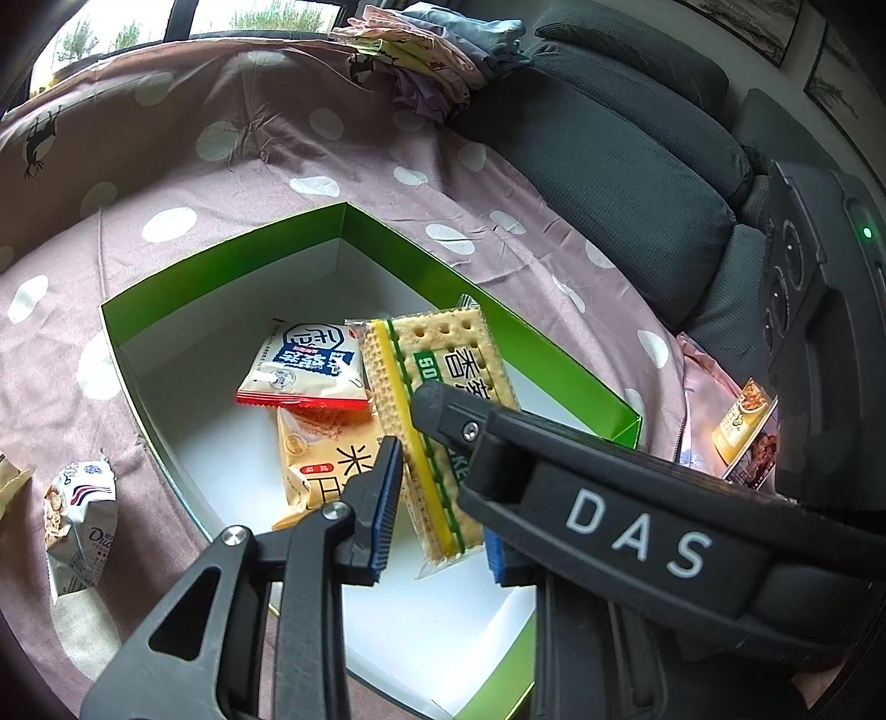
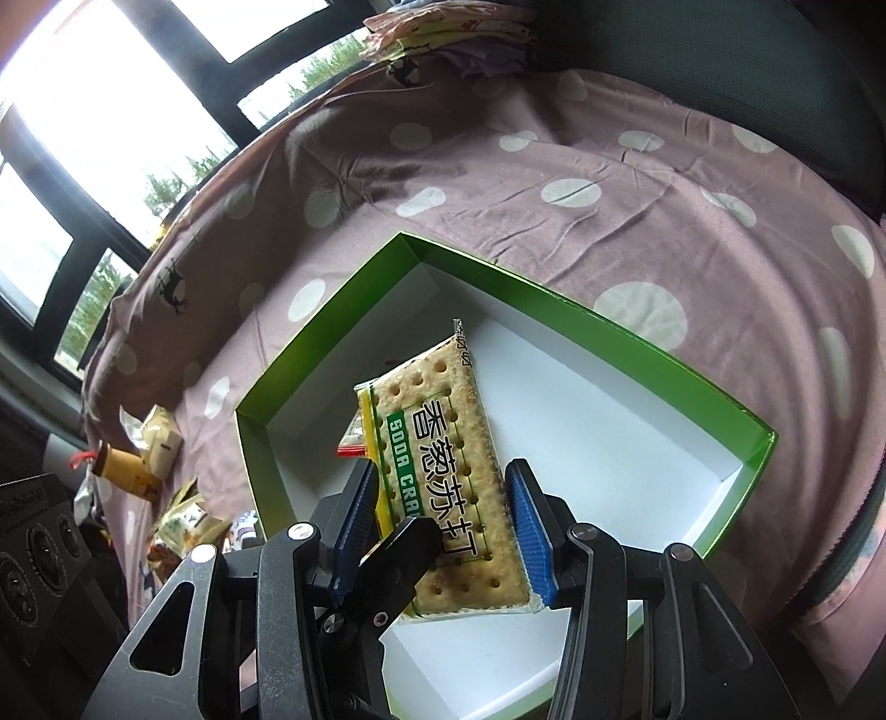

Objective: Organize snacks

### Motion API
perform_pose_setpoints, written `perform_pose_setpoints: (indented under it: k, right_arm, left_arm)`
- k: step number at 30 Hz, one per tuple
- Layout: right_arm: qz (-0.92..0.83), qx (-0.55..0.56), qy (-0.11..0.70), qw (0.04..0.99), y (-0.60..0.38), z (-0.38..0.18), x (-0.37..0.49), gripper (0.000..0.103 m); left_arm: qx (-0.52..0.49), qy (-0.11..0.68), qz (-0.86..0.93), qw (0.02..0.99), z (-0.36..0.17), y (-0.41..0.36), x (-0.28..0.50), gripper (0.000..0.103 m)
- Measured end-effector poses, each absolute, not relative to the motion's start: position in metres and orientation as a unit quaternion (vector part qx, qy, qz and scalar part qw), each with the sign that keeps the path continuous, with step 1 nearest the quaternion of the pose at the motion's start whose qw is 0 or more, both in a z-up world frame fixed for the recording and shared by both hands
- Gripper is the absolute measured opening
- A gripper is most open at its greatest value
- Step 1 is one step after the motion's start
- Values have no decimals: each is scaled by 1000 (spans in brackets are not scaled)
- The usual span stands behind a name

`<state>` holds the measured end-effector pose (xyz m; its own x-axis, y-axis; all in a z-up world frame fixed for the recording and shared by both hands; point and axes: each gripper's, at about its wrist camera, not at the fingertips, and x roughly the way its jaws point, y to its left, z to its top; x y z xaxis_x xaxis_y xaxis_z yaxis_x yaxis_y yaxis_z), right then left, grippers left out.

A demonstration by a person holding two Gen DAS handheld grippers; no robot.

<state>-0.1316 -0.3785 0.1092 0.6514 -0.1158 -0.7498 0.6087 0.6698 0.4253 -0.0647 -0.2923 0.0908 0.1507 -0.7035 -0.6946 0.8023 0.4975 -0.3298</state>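
Soda cracker pack (image 2: 448,487) sits between the right gripper (image 2: 443,509) fingers, held over the box (image 2: 637,338) interior, which lies on the bedspread (image 2: 554,183). In the box just ahead-left of the left gripper (image 1: 437,498): a small snack packet (image 1: 304,365) lying on a rice cracker packet (image 1: 326,448). Outside the box, a loose snack bag (image 1: 77,520) lies far left of the left gripper, another packet (image 1: 742,421) far right; a clothes pile (image 1: 437,50) is well beyond the box.
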Motion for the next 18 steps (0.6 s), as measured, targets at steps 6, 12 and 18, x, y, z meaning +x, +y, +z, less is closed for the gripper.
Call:
perform_pose_setpoints:
  k: [6,12,18]
  right_arm:
    - [-222,345,368,835,-379,104,-129,51]
    - [-228,349,371,830,-382,102,-129,51]
    - [-233,350,381,824,-383,97,-126,51]
  left_arm:
    - [60,440,-495,747,85,-296,-61,25]
    - [60,455,-493,739,82,-299,-59,25]
    - [54,479,-486,729,74,-301,-55,25]
